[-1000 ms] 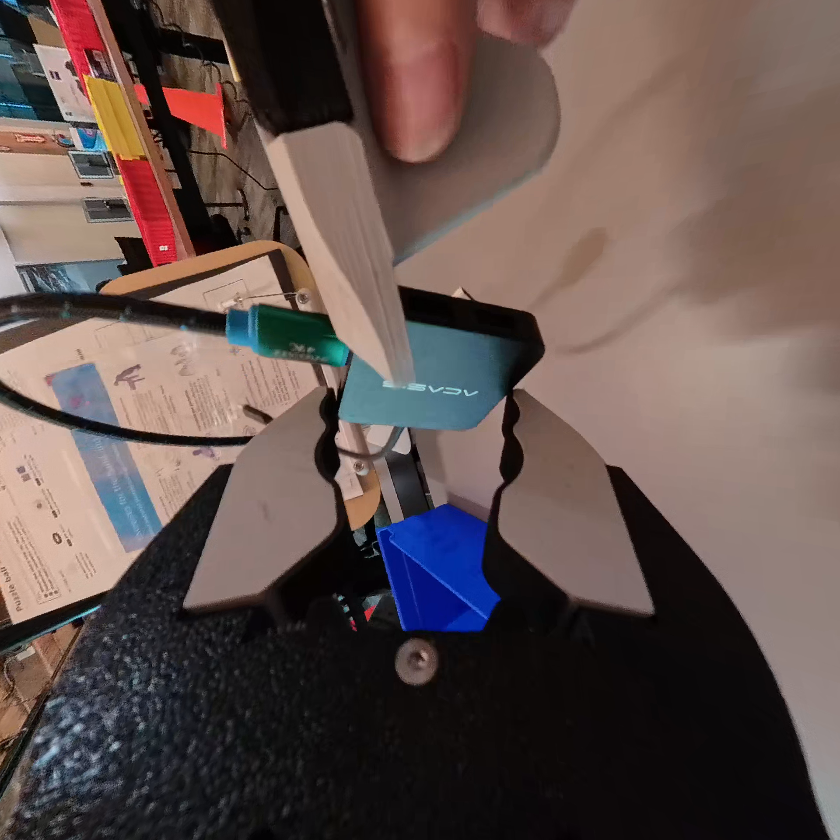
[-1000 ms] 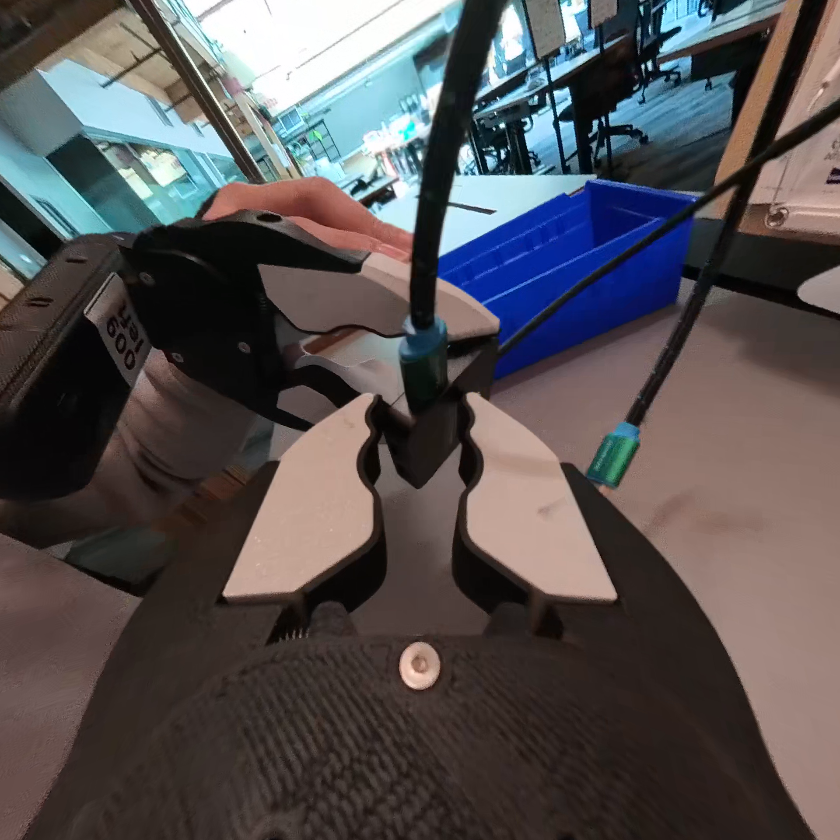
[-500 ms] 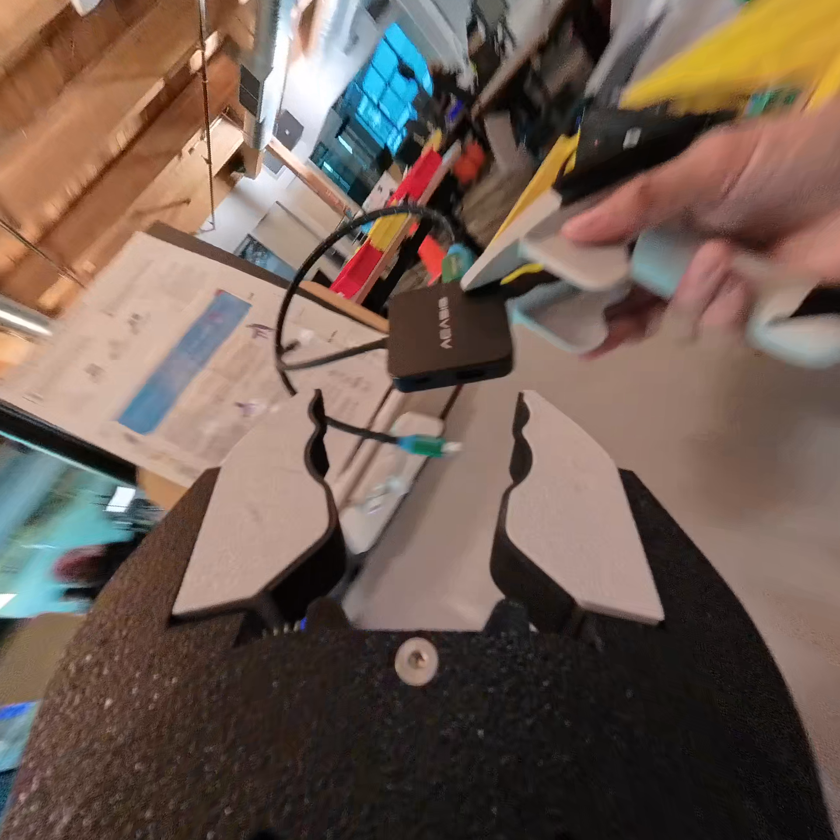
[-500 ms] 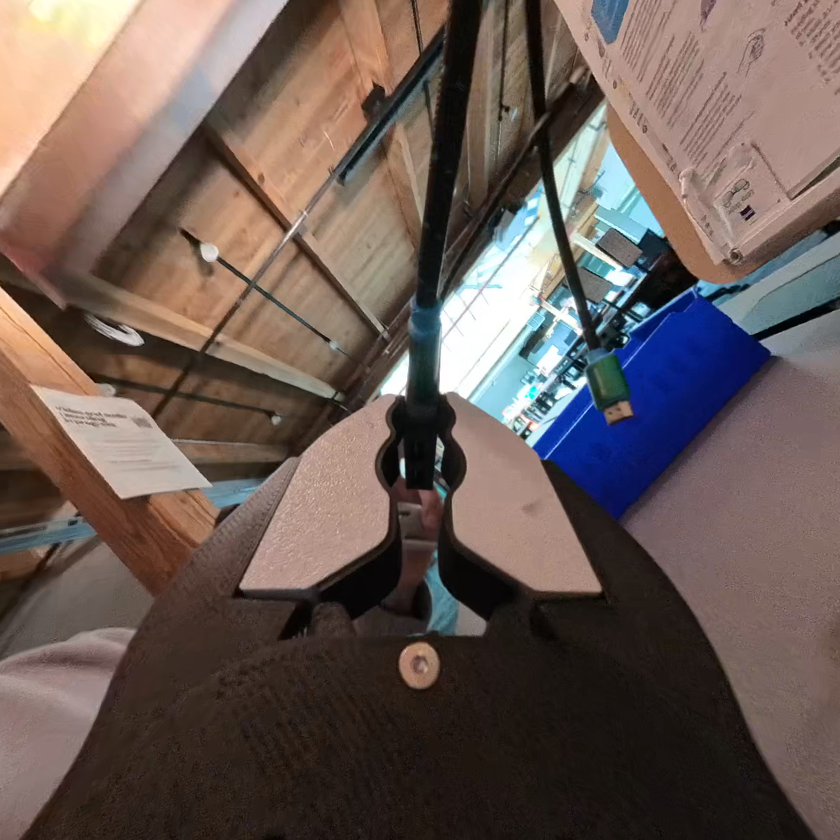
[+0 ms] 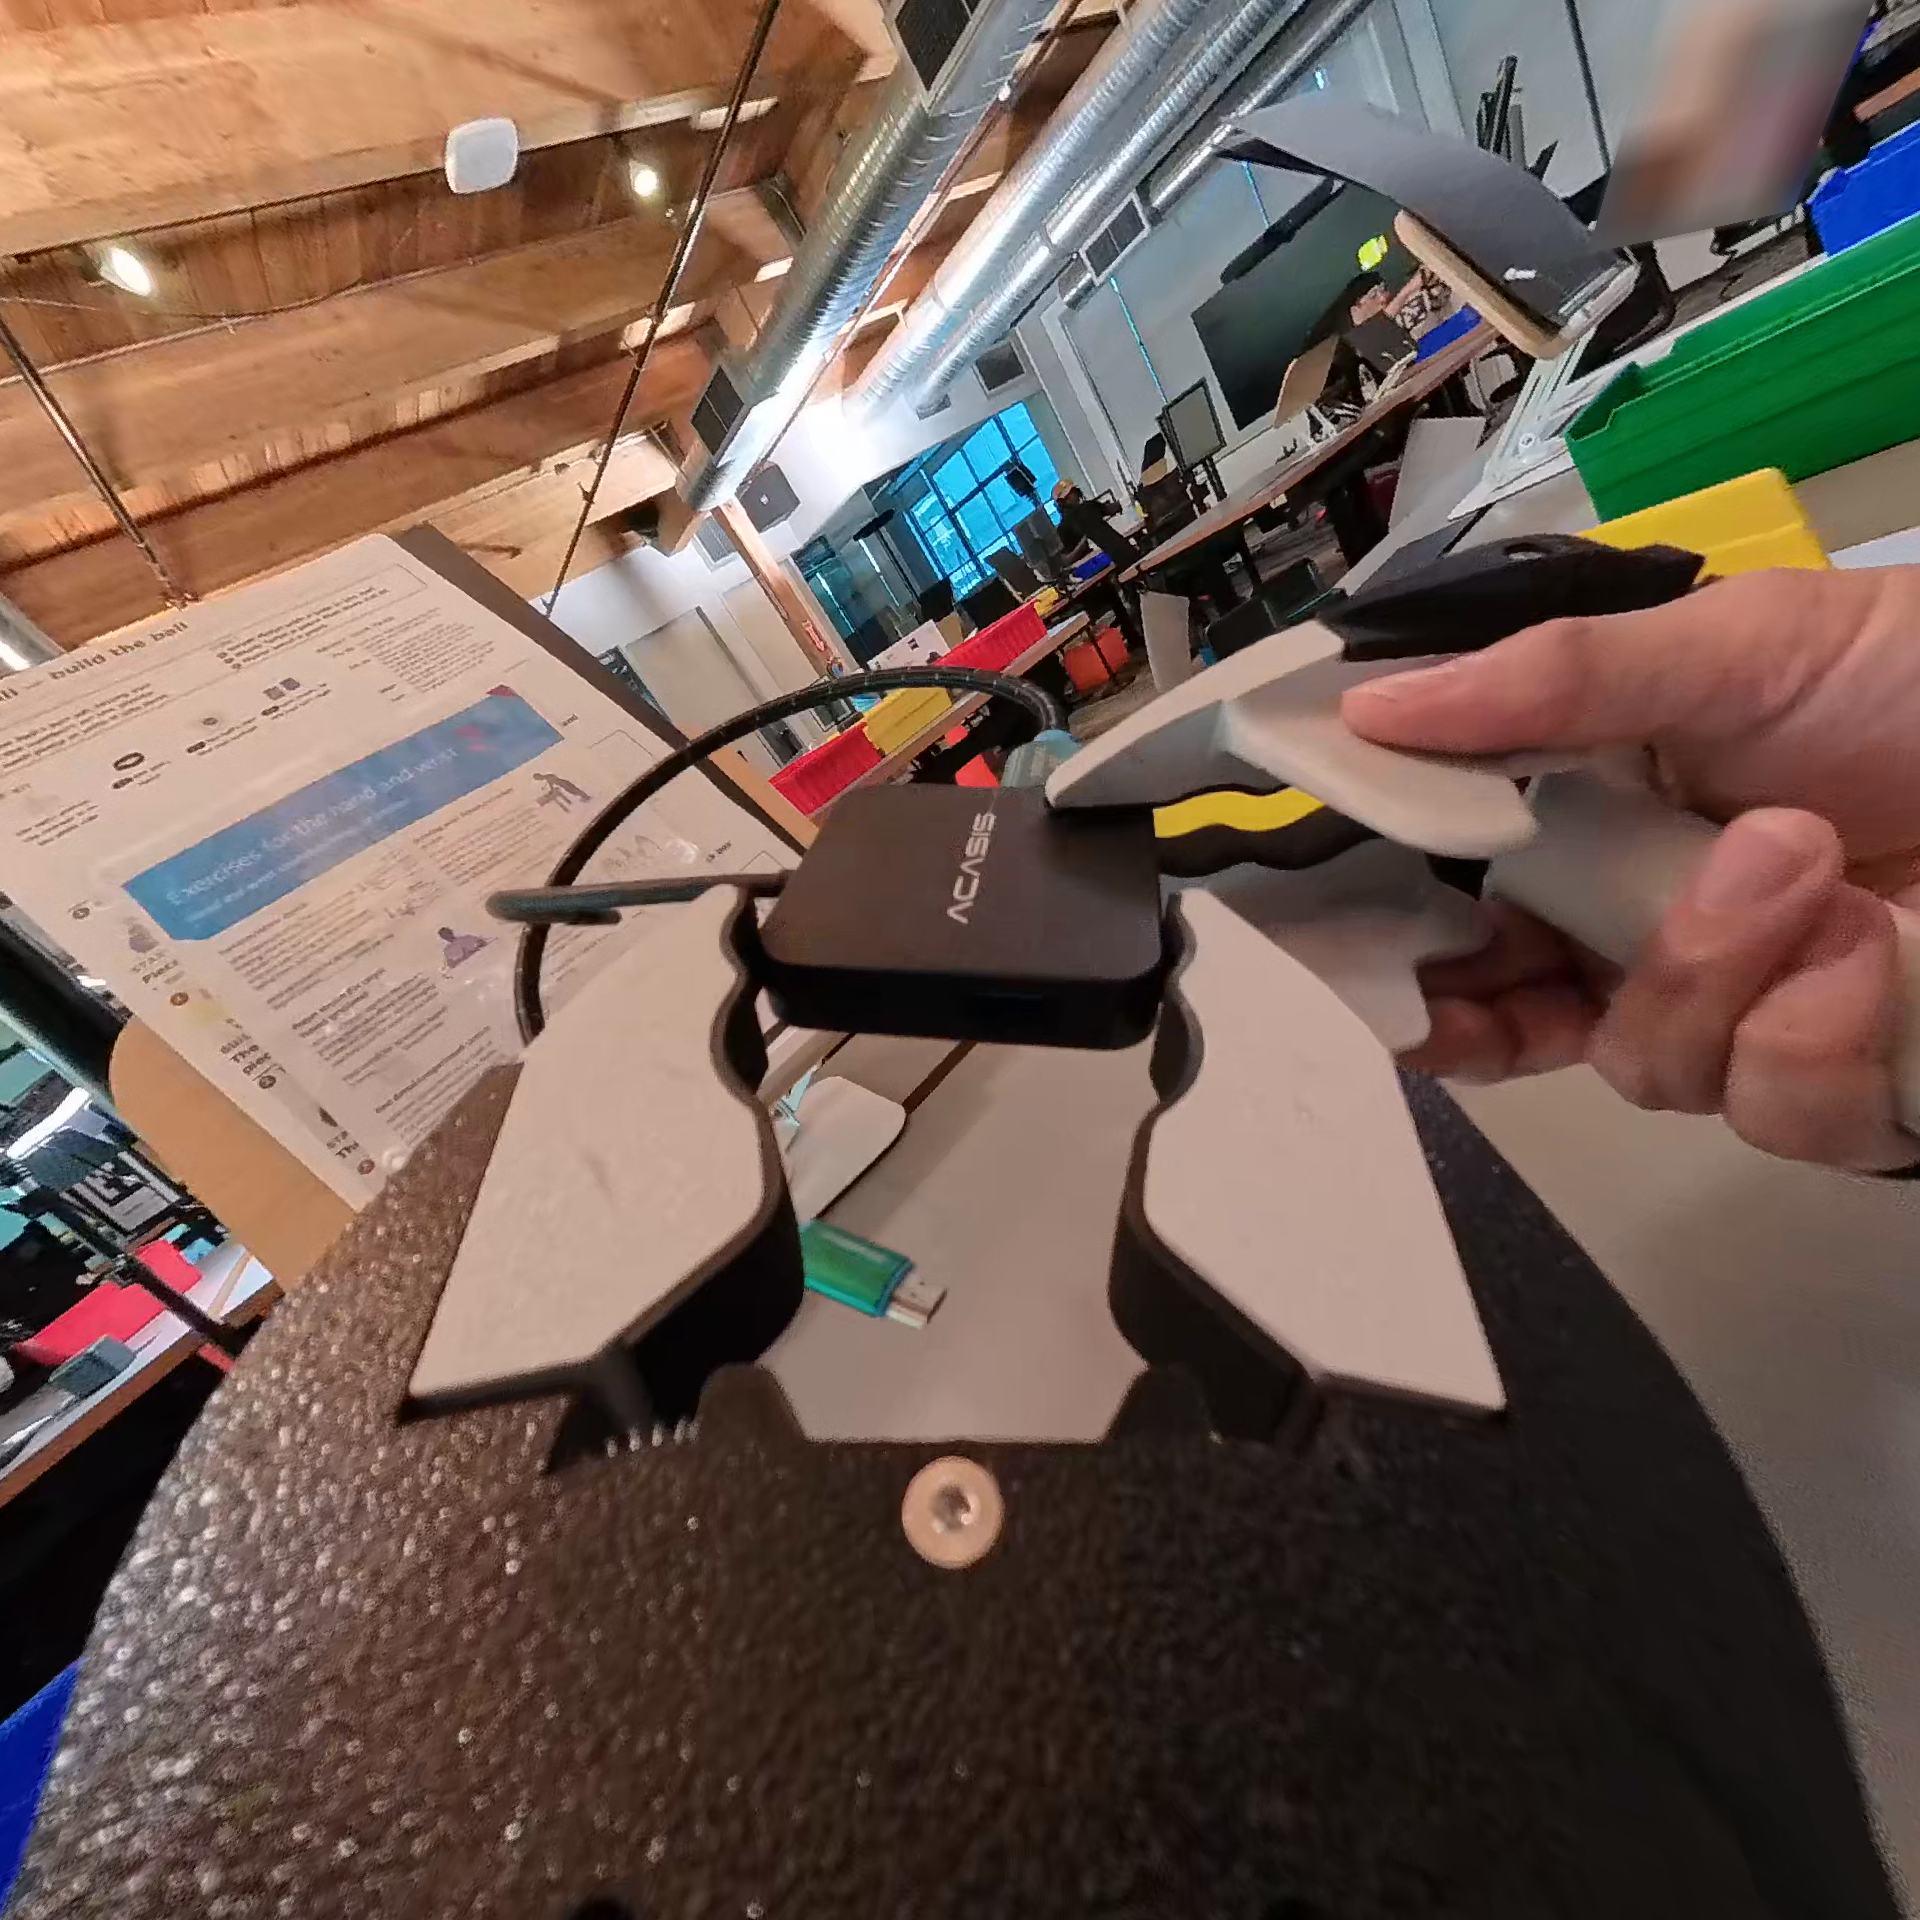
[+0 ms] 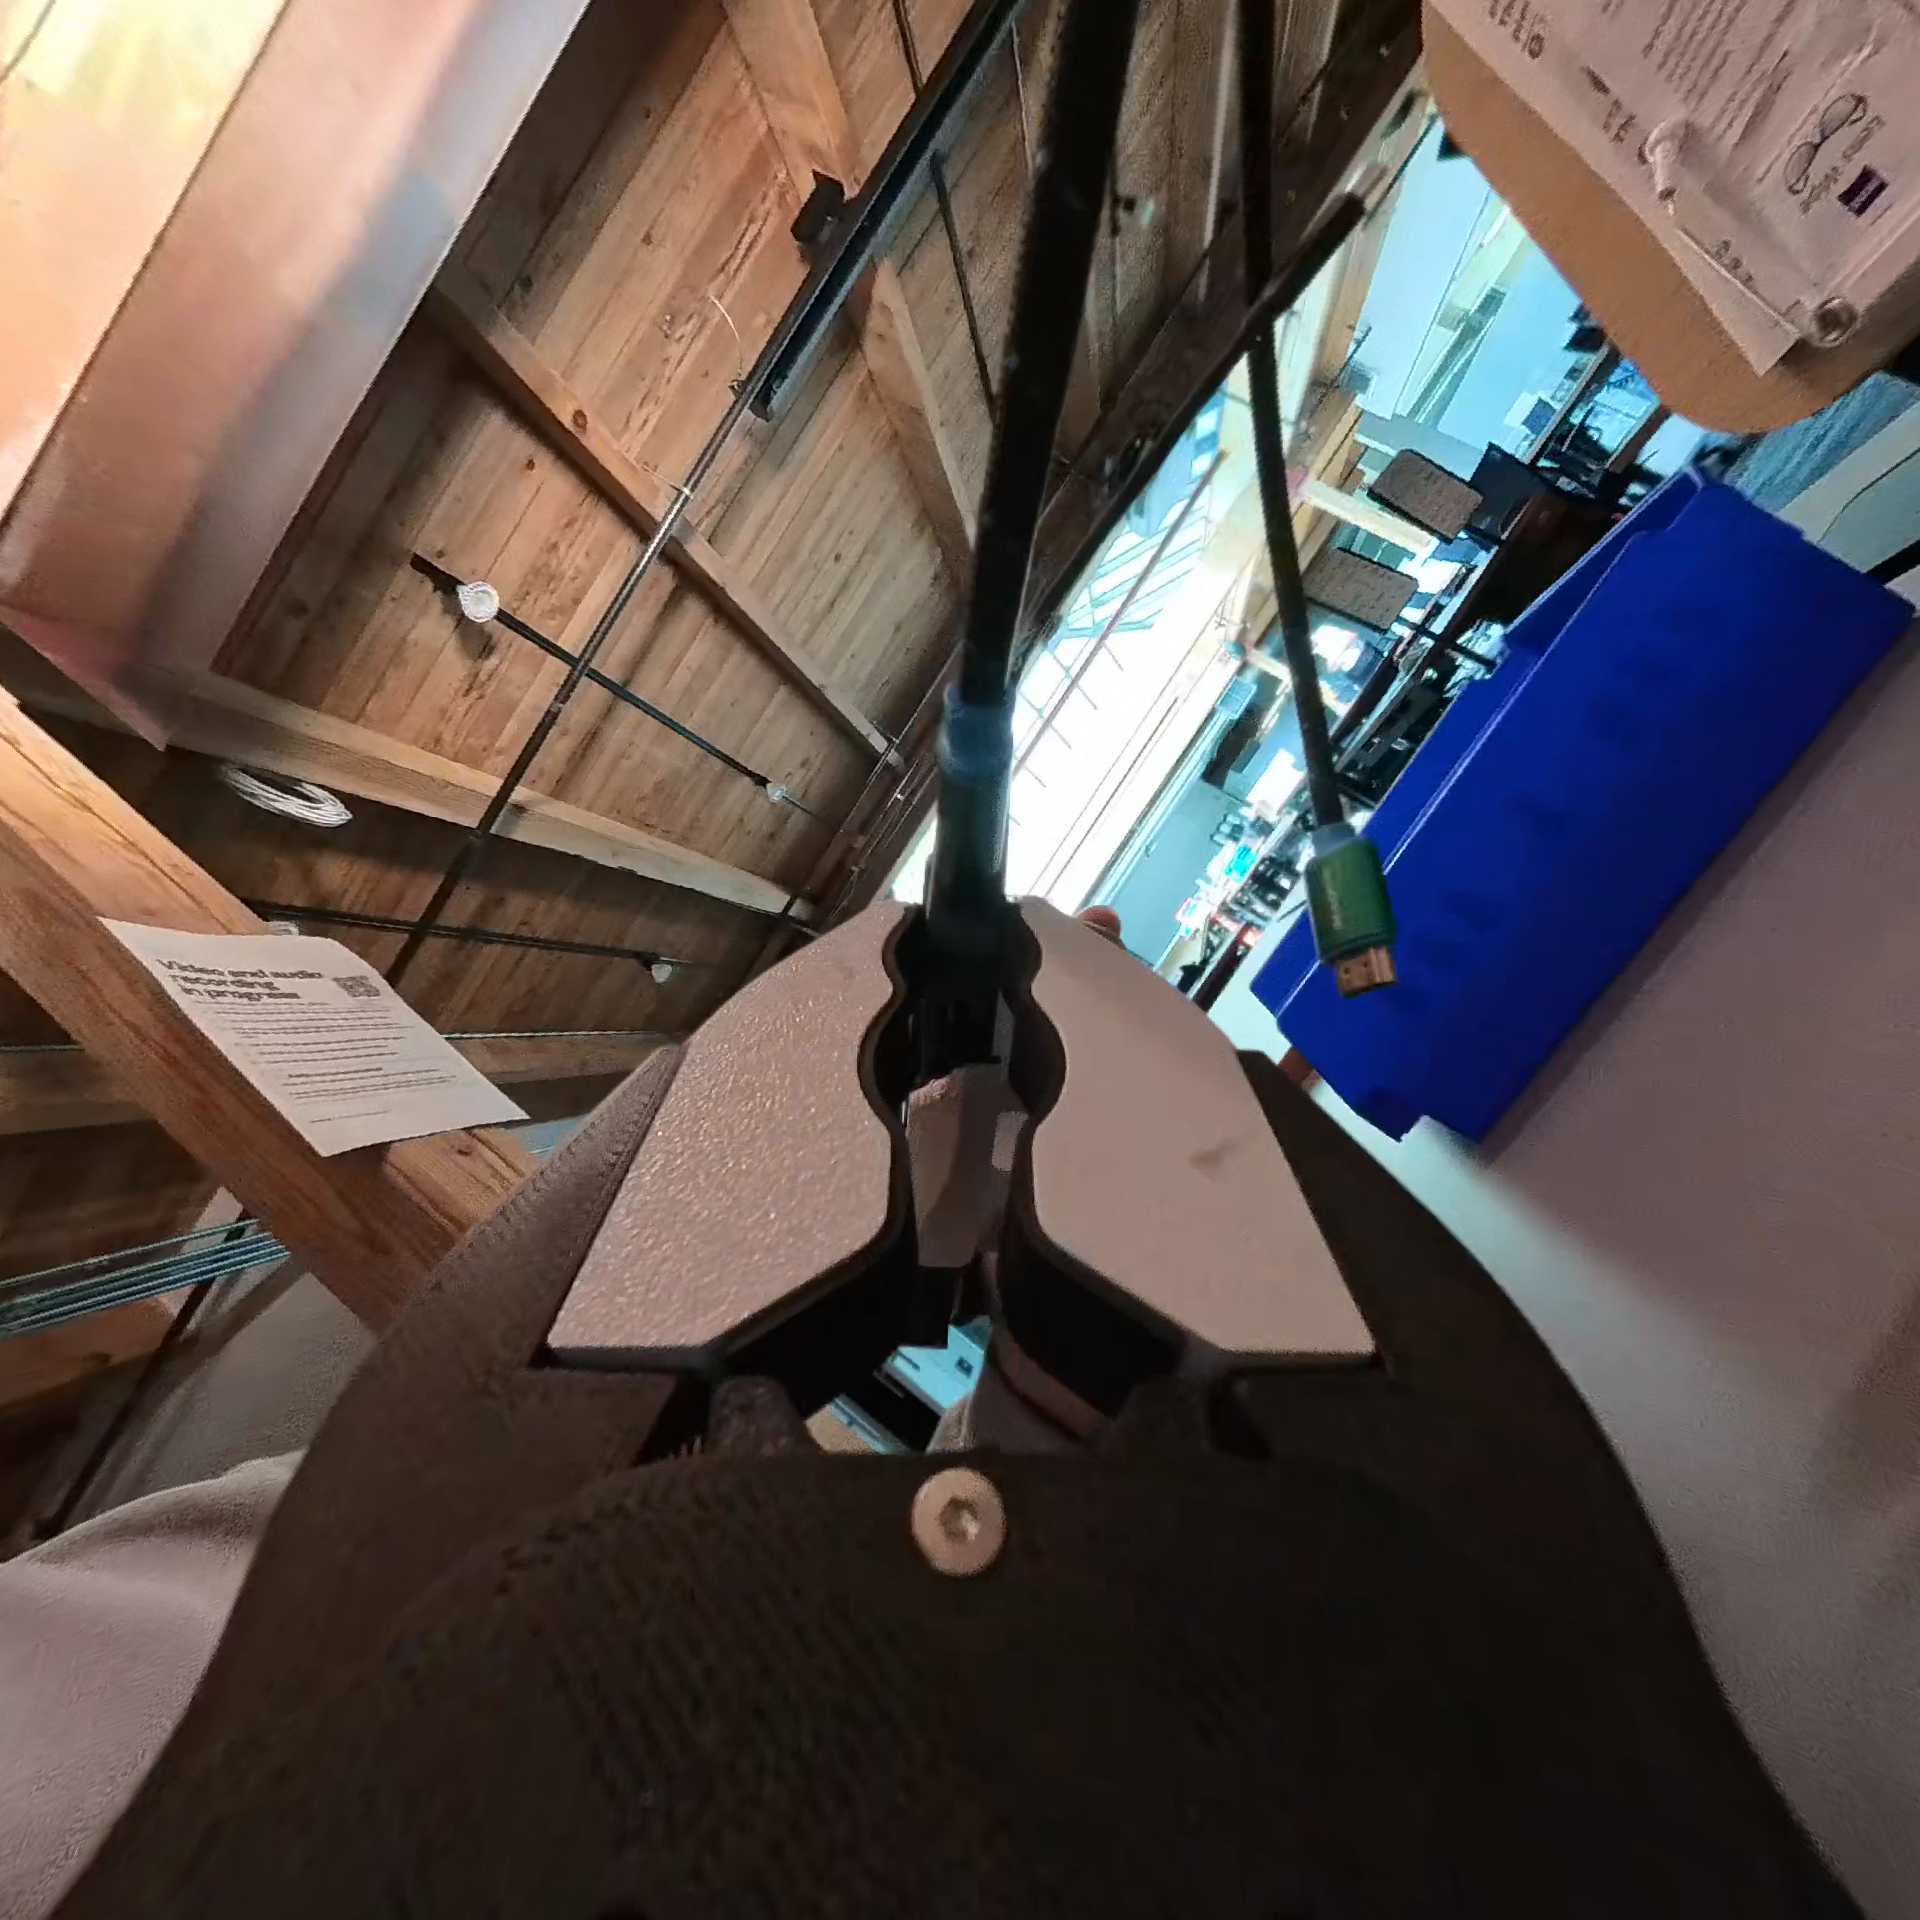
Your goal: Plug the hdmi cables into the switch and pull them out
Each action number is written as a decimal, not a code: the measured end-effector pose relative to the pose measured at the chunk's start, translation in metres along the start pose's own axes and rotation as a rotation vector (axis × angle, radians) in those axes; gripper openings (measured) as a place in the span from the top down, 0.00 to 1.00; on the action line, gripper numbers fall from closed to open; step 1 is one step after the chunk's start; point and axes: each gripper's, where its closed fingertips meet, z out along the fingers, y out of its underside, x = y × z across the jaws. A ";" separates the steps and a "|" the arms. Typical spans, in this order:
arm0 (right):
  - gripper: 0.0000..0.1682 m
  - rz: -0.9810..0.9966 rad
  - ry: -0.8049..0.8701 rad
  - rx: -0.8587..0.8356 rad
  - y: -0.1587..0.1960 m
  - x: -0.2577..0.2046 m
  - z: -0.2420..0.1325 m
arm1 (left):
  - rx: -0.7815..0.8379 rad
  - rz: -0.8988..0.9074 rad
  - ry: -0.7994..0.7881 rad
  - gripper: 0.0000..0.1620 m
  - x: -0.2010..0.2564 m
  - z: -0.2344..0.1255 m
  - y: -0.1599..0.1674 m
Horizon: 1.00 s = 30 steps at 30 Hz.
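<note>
Black and square, the switch [image 5: 961, 914] is sitting between the left gripper [image 5: 961, 971] fingertips, jaws wide and touching its sides. Only the left view is showing this, plus a loose green plug [image 5: 868, 1270] lying on the table [image 5: 1662, 1299] below the switch. The right view is pointing up at wooden beams; there the right gripper [image 6: 956, 997] is clamping narrowly on the switch's edge, a cable [image 6: 992, 644] rising from it. A hand [image 5: 1704, 862] is squeezing that gripper, right of the switch.

switch [image 5: 961, 914] fills left gripper [image 5: 961, 977] gap (right gripper [image 5: 1247, 769] adjoining)
</note>
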 end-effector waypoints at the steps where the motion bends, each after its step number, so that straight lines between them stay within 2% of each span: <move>1: 0.92 -0.008 0.004 0.000 0.001 0.000 -0.001 | -0.002 -0.011 0.014 0.56 0.001 0.000 0.001; 6: 0.92 -0.038 0.022 -0.010 0.005 0.000 0.000 | -0.002 -0.003 0.052 0.56 0.001 -0.001 0.001; 10: 0.91 -0.176 0.079 -0.059 0.008 0.005 -0.001 | -0.045 -0.059 0.091 0.56 0.003 -0.001 0.010; 13: 0.85 -0.433 0.107 -0.210 0.014 0.004 -0.006 | -0.037 -0.173 0.119 0.56 0.004 -0.003 0.010; 15: 0.68 -0.618 0.203 -0.337 0.014 0.010 -0.014 | -0.030 -0.244 0.128 0.56 0.001 -0.005 0.013; 18: 0.56 -0.967 0.338 -0.562 0.012 0.010 -0.037 | 0.026 -0.369 0.170 0.56 -0.004 -0.012 0.014; 19: 0.54 -1.086 0.374 -0.629 0.009 0.008 -0.043 | 0.042 -0.396 0.188 0.56 -0.004 -0.014 0.014; 21: 0.58 -1.294 0.415 -0.772 0.003 0.007 -0.051 | 0.044 -0.404 0.228 0.56 0.000 -0.017 0.017; 23: 0.55 -1.388 0.392 -0.916 0.006 0.013 -0.053 | 0.018 -0.362 0.286 0.56 0.011 -0.018 0.019; 25: 0.51 -1.369 0.315 -1.012 0.016 0.022 -0.054 | 0.007 -0.316 0.337 0.56 0.020 -0.016 0.015; 30: 0.46 -1.369 0.131 -0.942 0.038 0.030 -0.031 | 0.054 -0.240 0.463 0.56 0.035 -0.019 -0.012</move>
